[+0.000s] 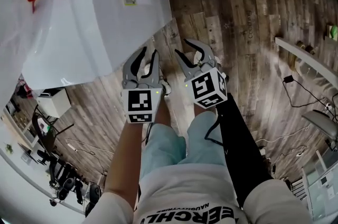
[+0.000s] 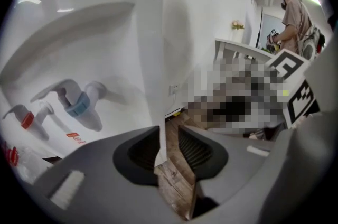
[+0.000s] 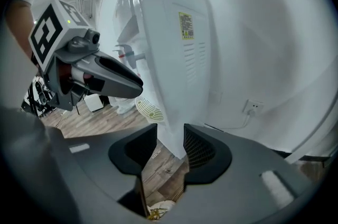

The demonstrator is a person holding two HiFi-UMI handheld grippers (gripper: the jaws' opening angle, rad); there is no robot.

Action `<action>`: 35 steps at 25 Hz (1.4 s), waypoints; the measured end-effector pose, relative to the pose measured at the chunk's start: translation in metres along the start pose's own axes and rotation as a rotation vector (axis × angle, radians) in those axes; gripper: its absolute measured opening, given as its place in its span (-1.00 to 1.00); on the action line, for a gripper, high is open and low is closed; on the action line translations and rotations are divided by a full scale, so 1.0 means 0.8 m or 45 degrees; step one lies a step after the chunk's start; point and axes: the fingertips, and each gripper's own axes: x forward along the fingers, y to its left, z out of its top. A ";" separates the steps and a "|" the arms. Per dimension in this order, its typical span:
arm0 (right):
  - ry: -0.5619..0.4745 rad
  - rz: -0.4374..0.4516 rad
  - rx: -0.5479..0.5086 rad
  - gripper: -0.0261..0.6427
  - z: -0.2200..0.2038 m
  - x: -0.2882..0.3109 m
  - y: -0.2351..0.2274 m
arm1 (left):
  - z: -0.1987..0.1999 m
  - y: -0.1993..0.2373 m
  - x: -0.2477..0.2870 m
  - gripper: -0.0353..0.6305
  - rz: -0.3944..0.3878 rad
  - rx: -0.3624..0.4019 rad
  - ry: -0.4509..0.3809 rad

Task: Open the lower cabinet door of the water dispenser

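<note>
Nothing is done yet. The water dispenser (image 1: 95,17) stands at my upper left, and I cannot see its lower cabinet door from here. My left tool (image 1: 149,55) and right tool (image 1: 182,47) hang spread and empty beside its corner, touching nothing.

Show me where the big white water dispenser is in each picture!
Head view: the water dispenser fills the upper left, seen from above.
Left gripper view: the dispenser covers the left half, with its taps at the lower left.
Right gripper view: the dispenser stands in the middle, showing its yellow label.
Shared landmark: the wooden floor at the dispenser's foot appears in every view.
</note>
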 end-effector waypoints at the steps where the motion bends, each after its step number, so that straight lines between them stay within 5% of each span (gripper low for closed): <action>1: 0.008 0.003 -0.004 -0.51 -0.007 0.006 0.003 | -0.004 0.002 0.003 -0.55 0.004 0.001 0.002; 23: 0.079 0.056 -0.282 -0.44 -0.045 0.099 -0.020 | -0.059 0.034 0.050 -0.50 0.044 0.020 0.036; 35: 0.122 0.123 -0.317 -0.43 -0.059 0.159 -0.023 | -0.081 0.048 0.075 -0.50 0.033 0.008 0.090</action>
